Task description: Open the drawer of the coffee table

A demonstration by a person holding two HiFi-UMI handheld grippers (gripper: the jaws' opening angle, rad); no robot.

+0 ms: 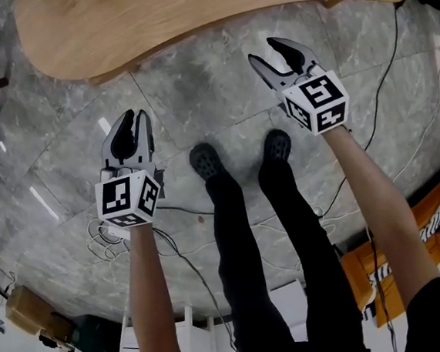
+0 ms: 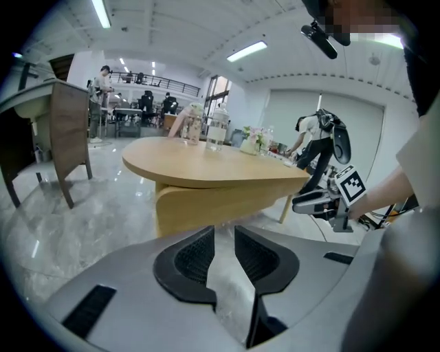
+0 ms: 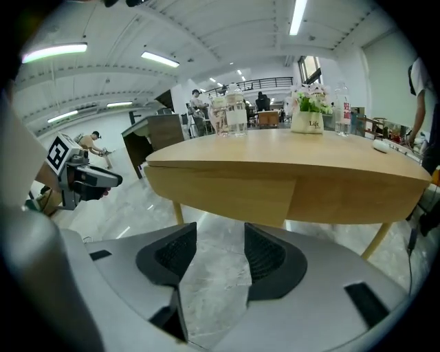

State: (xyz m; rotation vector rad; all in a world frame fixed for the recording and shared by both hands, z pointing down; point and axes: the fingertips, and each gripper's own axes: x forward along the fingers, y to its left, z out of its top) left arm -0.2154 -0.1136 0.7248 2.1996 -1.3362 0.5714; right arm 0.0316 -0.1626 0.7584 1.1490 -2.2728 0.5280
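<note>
- Bare forearms reach forward from the person, with black shoes (image 1: 205, 161) planted between them on the grey marble floor (image 1: 197, 104).
- On the person's left, the left hand-held gripper (image 2: 223, 232) has its jaws only a narrow slit apart. Nothing but floor shows between them, and it is well short of the tabletop's near edge.
- Further forward, the right hand-held gripper (image 3: 220, 230) has its jaws clearly wider apart and also empty. It is the nearer of the two to that edge, though not touching it.
- Ahead of both stands the light wooden oval coffee table (image 1: 189, 12). Its pale wood drawer front (image 3: 223, 194) sits under the tabletop's near edge and looks flush, so shut.
- That panel lies straight ahead of the right jaws and slightly above them, its long axis level along the edge.
- No handle shows, so the pull probably has to start from the panel's lower lip.
- Glass bottles (image 3: 230, 117) and a flower pot (image 3: 307, 122) stand towards the tabletop's far edge.
</note>
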